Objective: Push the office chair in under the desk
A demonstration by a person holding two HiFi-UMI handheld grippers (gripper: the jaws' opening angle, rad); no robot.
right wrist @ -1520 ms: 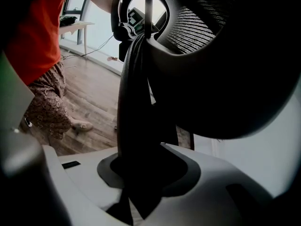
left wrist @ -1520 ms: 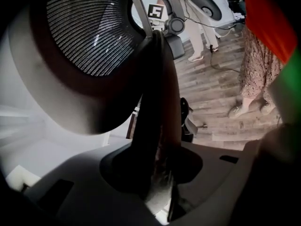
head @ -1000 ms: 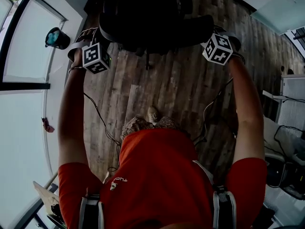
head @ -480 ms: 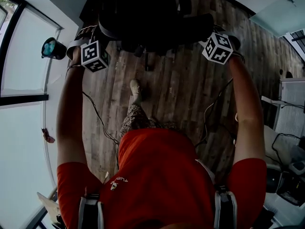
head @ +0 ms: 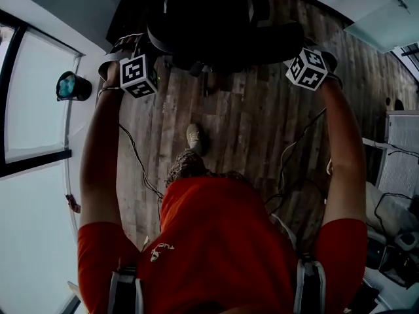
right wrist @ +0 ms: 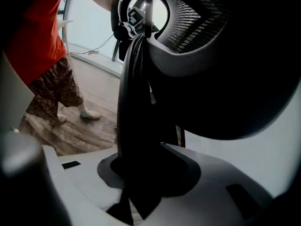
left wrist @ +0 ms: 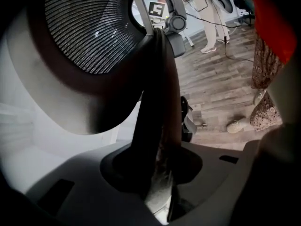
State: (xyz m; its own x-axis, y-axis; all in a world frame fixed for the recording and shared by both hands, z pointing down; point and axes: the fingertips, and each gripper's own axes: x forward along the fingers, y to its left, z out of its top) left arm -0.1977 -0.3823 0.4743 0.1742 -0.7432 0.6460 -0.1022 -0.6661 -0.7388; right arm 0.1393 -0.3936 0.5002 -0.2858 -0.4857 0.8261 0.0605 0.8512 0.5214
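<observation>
Clamping opposite side edges of the office chair backrest [head: 216,41] with left gripper [left wrist: 160,182] and right gripper [right wrist: 141,192], chair straight ahead

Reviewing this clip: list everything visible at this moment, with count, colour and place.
office chair: one, black, mesh back, top centre, ahead of the person
floor: one, grey-brown wood planks, underfoot
window: one, pale glass, dark frame, left
round object: one, teal and black, beside the window; unidentifiable
cables: two, dark, hanging below the arms
shirt: one, red, on the person
shoe: one, pale, on the floor
left hand-held gripper: one, grey, clamped on the chair back's edge
right hand-held gripper: one, grey, clamped likewise
</observation>
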